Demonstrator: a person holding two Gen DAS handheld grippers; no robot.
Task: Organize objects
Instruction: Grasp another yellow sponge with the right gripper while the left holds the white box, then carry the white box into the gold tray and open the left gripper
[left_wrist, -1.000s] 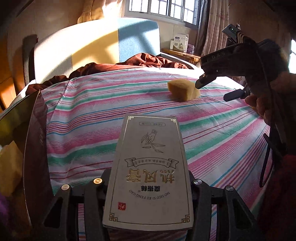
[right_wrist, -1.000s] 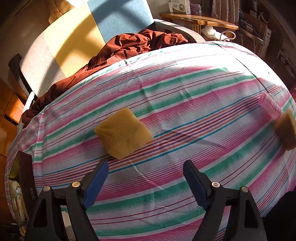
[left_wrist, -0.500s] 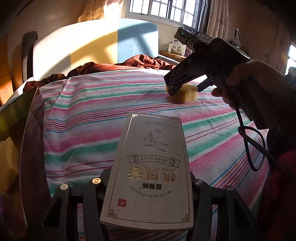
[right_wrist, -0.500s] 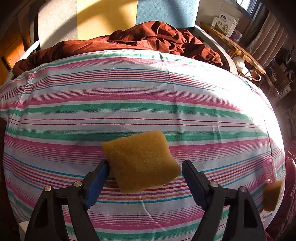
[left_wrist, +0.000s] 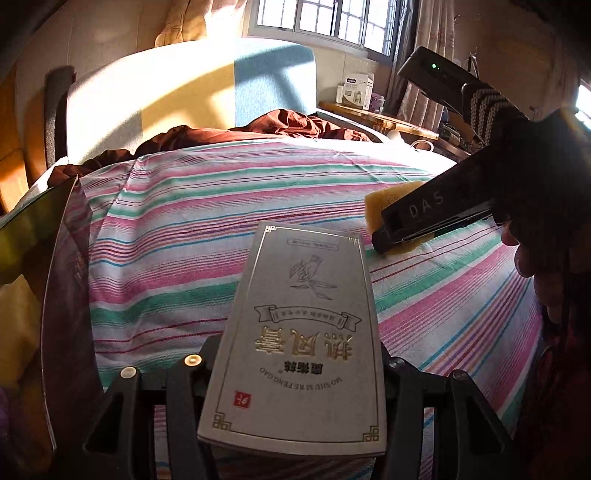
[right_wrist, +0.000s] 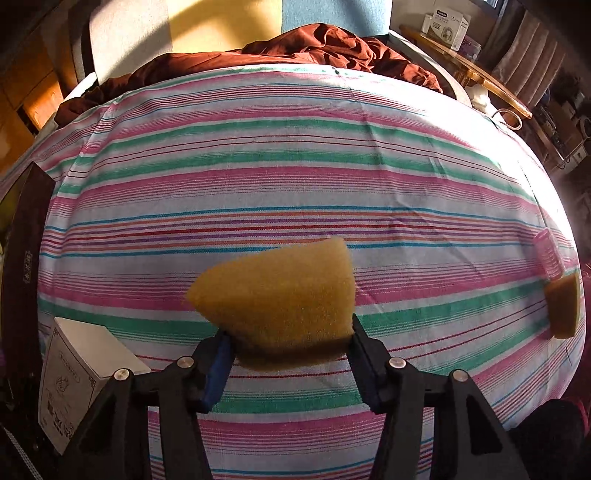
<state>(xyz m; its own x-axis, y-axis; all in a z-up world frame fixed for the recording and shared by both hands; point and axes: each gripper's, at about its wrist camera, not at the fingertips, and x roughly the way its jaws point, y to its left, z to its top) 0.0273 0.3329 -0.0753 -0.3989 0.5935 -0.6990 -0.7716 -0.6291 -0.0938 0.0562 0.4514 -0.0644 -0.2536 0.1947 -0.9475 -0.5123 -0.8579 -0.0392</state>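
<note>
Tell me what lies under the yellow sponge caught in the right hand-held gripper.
Under the yellow sponge only the striped bedsheet shows, with a dark shadow along the sponge's near edge. The right hand-held gripper is closing on it. The patch directly beneath stays covered by the sponge.

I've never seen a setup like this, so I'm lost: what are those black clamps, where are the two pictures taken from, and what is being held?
A person holds a hand-operated gripper in each hand, with a camera on each looking along its fingers. In the left view, the left gripper clamps a grey printed box. In the right view, the right gripper is closing on a yellow sponge, already squeezed. Everything sits over a striped bedsheet. A second sponge and a pink ridged object lie at the sheet's right edge.
</note>
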